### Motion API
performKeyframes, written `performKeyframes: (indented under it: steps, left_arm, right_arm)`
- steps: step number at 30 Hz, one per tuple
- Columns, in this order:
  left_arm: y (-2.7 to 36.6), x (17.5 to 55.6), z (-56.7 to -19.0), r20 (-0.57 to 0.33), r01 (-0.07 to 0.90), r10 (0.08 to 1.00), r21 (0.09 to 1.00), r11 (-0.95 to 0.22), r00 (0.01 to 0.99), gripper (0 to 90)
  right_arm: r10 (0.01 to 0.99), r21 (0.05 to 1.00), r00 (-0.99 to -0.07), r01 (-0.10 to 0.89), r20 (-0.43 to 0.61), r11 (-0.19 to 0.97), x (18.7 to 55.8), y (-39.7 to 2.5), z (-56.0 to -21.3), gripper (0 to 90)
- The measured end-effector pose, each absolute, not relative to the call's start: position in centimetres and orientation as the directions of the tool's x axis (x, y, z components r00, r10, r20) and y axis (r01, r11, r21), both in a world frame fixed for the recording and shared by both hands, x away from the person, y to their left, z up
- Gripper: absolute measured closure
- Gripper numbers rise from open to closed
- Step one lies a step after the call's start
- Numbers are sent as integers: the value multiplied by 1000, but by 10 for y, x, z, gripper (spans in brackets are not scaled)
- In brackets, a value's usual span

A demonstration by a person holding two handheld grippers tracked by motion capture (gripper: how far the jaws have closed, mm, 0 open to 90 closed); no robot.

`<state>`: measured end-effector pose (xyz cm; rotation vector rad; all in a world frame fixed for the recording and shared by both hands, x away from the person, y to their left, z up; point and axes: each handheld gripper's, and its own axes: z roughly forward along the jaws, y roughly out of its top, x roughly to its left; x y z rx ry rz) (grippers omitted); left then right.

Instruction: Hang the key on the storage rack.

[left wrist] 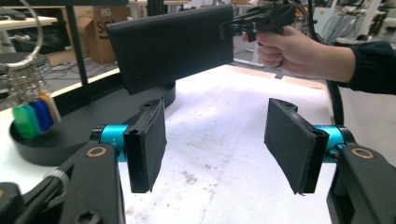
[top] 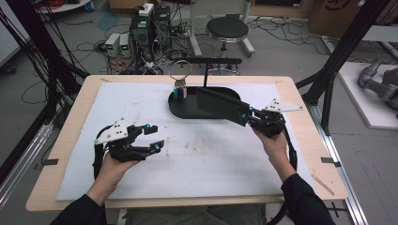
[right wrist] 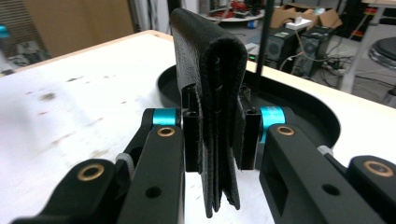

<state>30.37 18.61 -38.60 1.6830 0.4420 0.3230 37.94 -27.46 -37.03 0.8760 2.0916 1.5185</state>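
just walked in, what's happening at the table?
A person works two handheld grippers over a white mat. The right gripper is clamped on a folded black wallet, holding it in the air over the black oval tray. A key ring with coloured tags stands in that tray. The left gripper hangs open above the mat, holding nothing.

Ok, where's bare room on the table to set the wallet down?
The white mat is bare between the left gripper and right gripper, and along its near edge. It is crowded at the back: the black tray holds the key ring and a stand post, with the wallet held over it.
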Motion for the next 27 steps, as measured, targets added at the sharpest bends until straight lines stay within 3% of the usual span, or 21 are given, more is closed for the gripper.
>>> performKeyframes:
  steps: [8,27]
  left_arm:
    - [188,294,-387,8,75,480,986,-152,877,363]
    - [195,283,-388,22,60,488,987,-152,873,363]
  right_arm:
    - [729,943,-684,256,24,210,409,-258,-373,781]
    - [758,923,-652,298,9,245,464,-218,-398,780]
